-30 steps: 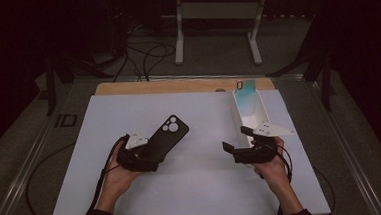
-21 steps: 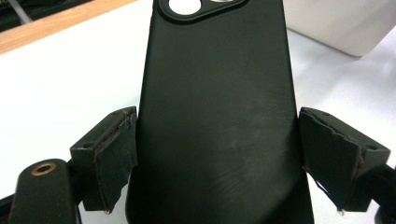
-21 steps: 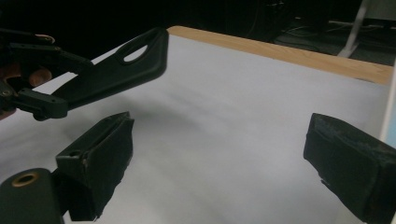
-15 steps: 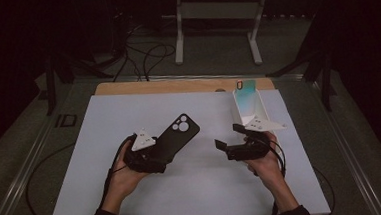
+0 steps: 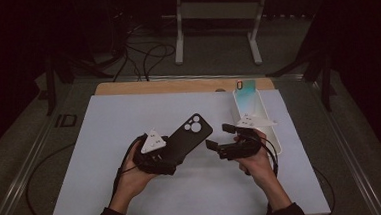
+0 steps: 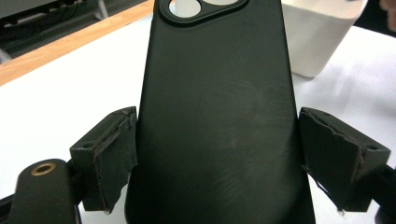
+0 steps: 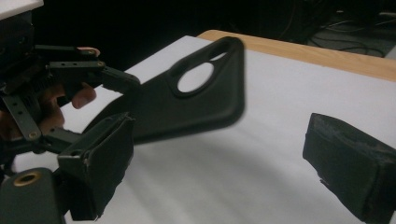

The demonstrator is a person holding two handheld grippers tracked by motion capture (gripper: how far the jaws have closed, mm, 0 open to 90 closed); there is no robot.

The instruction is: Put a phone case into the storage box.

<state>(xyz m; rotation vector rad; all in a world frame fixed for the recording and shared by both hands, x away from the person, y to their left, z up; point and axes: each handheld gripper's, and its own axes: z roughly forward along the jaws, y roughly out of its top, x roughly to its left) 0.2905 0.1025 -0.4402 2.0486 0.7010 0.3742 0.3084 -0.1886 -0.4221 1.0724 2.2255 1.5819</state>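
While left gripper (image 5: 177, 155) clamps black phone case (image 5: 189, 136) by edges, right gripper (image 5: 219, 142) gapes wide, empty.

The high view looks forward and down from above the person's side of the white table (image 5: 133, 191), far enough off to take in the whole top and the floor beyond. The left gripper view rides low and very close behind the black phone case (image 6: 215, 121), looking along its back toward the table's far wooden edge. The right gripper view looks sideways across the table at the same case (image 7: 187, 102), from a little farther off.
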